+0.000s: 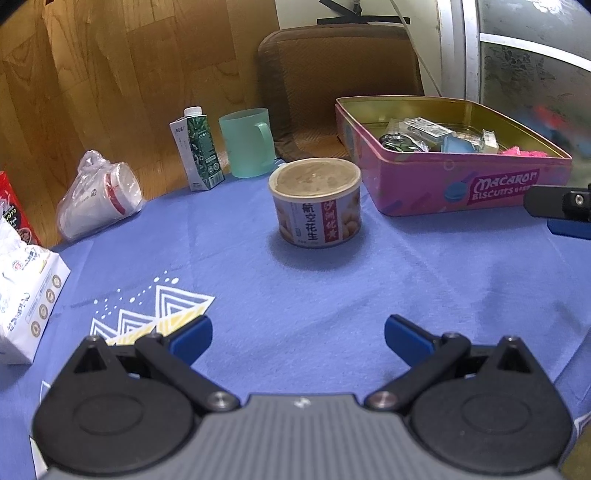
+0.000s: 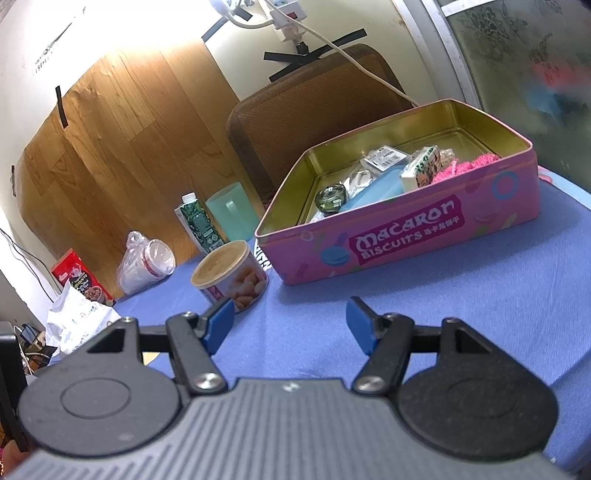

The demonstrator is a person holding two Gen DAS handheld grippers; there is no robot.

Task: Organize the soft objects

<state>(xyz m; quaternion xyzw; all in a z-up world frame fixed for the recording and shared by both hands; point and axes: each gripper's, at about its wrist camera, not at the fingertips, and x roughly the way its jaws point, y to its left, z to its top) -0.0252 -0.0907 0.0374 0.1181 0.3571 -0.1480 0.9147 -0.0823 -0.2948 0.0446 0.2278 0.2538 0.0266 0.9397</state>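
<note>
A fluffy pink soft thing (image 2: pixel 468 167) lies in the far right corner of the pink tin (image 2: pixel 406 236) on the blue table (image 2: pixel 480 295). The left gripper (image 1: pixel 297 338) and the right gripper (image 2: pixel 290 325) are both open, holding nothing.

I take this for a lived-in home, a small room with a table pushed against the wall. A blue printed cloth (image 1: pixel 332 295) covers the table, and on it I see everyday groceries: a peanut can (image 1: pixel 315 203), a drink carton (image 1: pixel 197 149), a green plastic mug (image 1: pixel 246 142), bagged paper cups (image 1: pixel 99 195) and a pink biscuit tin (image 2: pixel 399 236) of odds and ends. Behind stand a cushioned chair (image 1: pixel 340 74), wood-grain panelling (image 1: pixel 110 74) and a taped-up power strip (image 2: pixel 284 11).
</note>
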